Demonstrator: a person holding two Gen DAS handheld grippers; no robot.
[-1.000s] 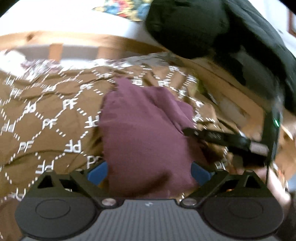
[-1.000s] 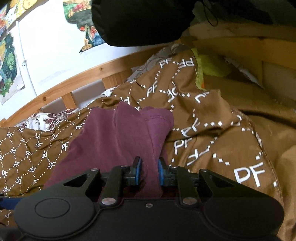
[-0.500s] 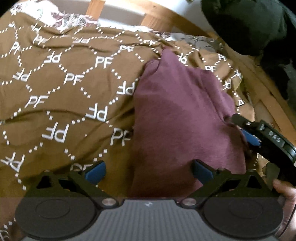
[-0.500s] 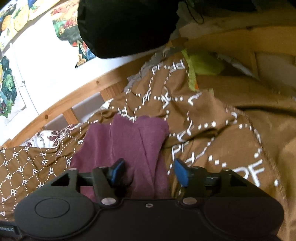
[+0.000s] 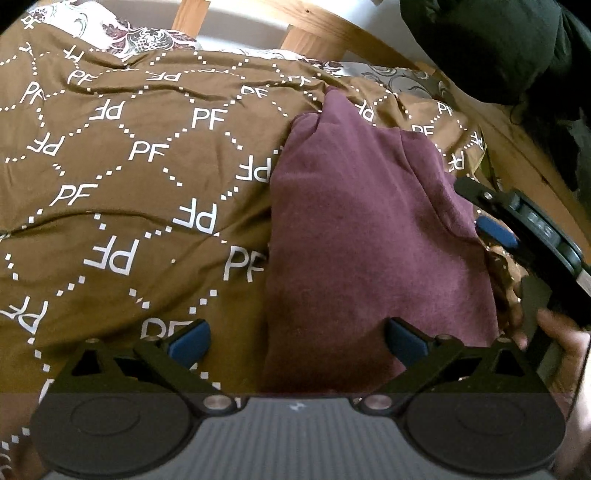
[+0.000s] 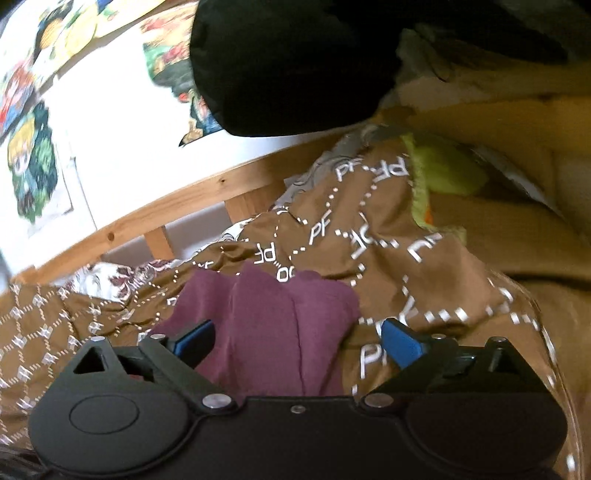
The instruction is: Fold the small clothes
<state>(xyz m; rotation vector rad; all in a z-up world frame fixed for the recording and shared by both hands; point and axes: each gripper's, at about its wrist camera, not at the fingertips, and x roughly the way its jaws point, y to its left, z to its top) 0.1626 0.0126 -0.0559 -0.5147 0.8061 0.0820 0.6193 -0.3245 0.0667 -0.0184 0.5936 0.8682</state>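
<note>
The maroon garment point(image 5: 362, 236) lies folded lengthwise on the brown bedspread point(image 5: 122, 177). Both the left claw point(image 5: 297, 341) and right claw point(image 6: 297, 339) hang spread apart, holding nothing. Best to pinch both near corners squarely and fold them away evenly.

A folded maroon garment point(image 5: 369, 236) is seen lying on a brown bedspread point(image 5: 122, 192) printed with white "PF" lettering and dotted diamonds. The left gripper point(image 5: 295, 341) is held low over the garment's near end, its blue-padded fingers point(image 5: 188, 341) spread wide, one over the bedspread and one over the cloth. The right gripper point(image 5: 517, 225) is seen at the garment's right edge, with a hand point(image 5: 554, 332) below it; how its jaws stand cannot be judged. A wooden bed rail point(image 5: 314, 33) and floral fabric point(image 5: 122, 33) are noted beyond, and a dark bundle point(image 5: 498, 48) at upper right.
</note>
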